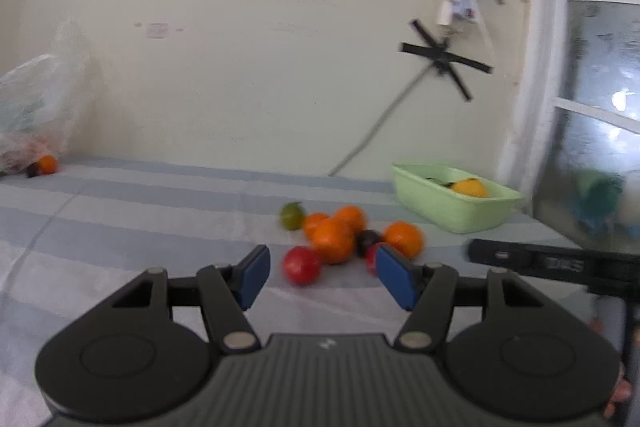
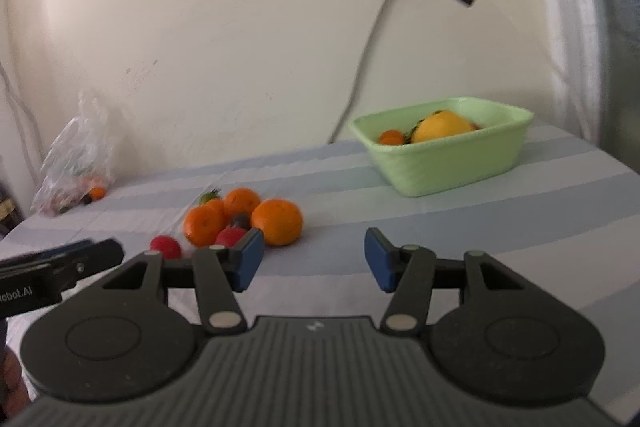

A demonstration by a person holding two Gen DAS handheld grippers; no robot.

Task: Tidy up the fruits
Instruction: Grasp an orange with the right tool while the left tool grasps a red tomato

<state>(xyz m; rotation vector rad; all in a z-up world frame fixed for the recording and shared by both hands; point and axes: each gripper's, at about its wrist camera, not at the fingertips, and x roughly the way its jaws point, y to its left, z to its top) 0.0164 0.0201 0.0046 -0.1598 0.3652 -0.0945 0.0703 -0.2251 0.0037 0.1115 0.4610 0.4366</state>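
A pile of fruit lies on the striped cloth: several oranges (image 1: 333,239) (image 2: 278,221), a red apple (image 1: 302,265) (image 2: 165,246), a dark plum (image 1: 367,239), a green fruit (image 1: 292,215). My left gripper (image 1: 322,277) is open just short of the pile, with nothing between its blue pads; the red apple shows beyond the gap. My right gripper (image 2: 314,259) is open over bare cloth to the right of the pile, empty. A light green tub (image 1: 452,201) (image 2: 444,151) at the back right holds a yellow fruit (image 2: 442,127) and a small orange one (image 2: 391,137).
A clear plastic bag (image 1: 36,107) (image 2: 76,159) with more fruit sits at the back left against the wall. A cable (image 2: 360,67) hangs down the wall behind the tub. A window frame (image 1: 532,67) stands at the right. Each view shows the other gripper's black body at its edge.
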